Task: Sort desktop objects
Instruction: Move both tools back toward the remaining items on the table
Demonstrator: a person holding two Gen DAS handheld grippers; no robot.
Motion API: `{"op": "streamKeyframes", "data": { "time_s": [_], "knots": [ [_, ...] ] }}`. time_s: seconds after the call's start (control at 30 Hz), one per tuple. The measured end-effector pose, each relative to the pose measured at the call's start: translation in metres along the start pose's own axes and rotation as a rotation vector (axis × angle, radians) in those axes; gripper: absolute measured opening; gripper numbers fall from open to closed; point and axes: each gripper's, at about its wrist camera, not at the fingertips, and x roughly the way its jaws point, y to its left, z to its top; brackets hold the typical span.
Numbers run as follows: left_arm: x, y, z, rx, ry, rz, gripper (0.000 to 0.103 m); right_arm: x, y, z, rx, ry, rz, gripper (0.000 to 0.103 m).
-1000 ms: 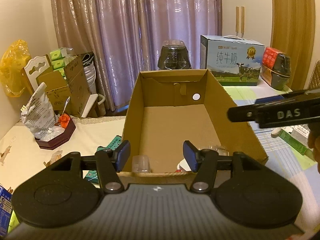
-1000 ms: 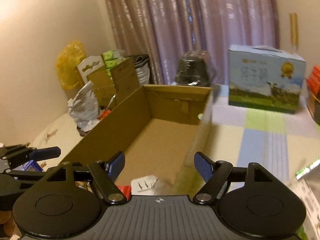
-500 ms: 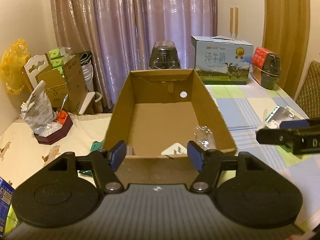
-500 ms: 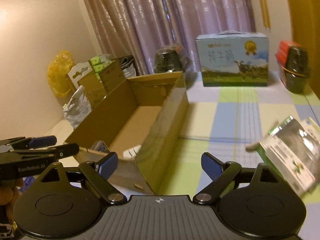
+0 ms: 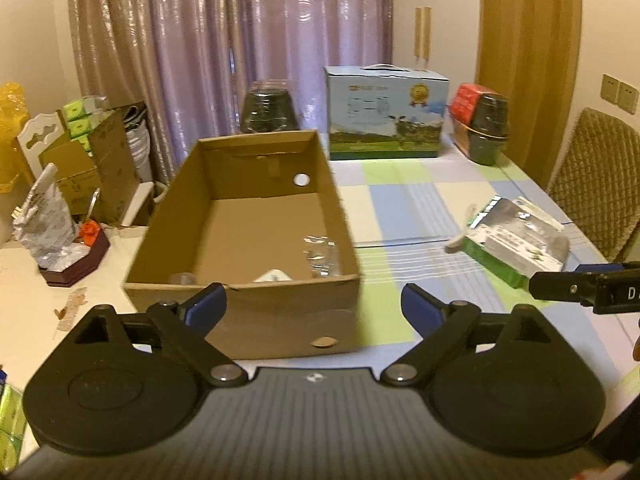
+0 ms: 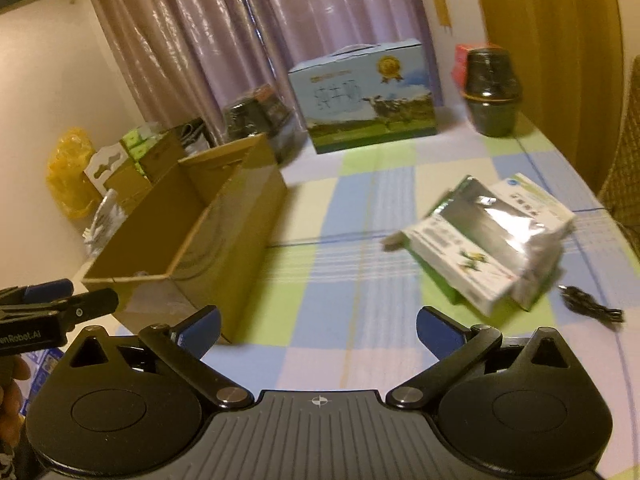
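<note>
Both claws, the left claw (image 5: 314,304) and right claw (image 6: 318,326), have pulled back from the cardboard box (image 5: 244,216) with jaws apart and empty, the right now facing the packets (image 6: 486,240) on the worktop (image 6: 360,216), likely next.

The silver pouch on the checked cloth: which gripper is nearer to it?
Right. The right gripper, open and empty, faces the silver pouch just ahead to its right. The left gripper, also open, faces the cardboard box, farther away.

Matt cardboard box (image 5: 256,312); glossy foil pouch (image 6: 496,224).
</note>
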Motion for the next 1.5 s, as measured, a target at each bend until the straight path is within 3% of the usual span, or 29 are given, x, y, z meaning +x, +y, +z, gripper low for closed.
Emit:
{"op": "streamKeyframes", "data": {
  "time_s": [0.27,0.7,1.17,1.4,1.5],
  "knots": [
    [-0.004,-0.036,-0.009,-0.023,0.019,-0.068,0.095,-0.020,-0.037,-0.016,0.055,-0.002,-0.069,0.101],
    [0.009,-0.091,-0.021,0.052,0.077,-0.141,0.095,-0.042,-0.099,-0.035,0.092,-0.015,-0.177,0.101],
    [0.043,-0.135,-0.021,0.109,0.134,-0.211,0.095,-0.026,-0.164,-0.014,-0.048,0.043,-0.236,0.100],
    [0.064,-0.166,-0.014,0.144,0.149,-0.251,0.095,0.007,-0.192,0.004,-0.206,0.143,-0.207,0.082],
    [0.073,-0.179,-0.013,0.159,0.156,-0.265,0.095,0.029,-0.202,0.006,-0.283,0.204,-0.195,0.069]
  ]
}}
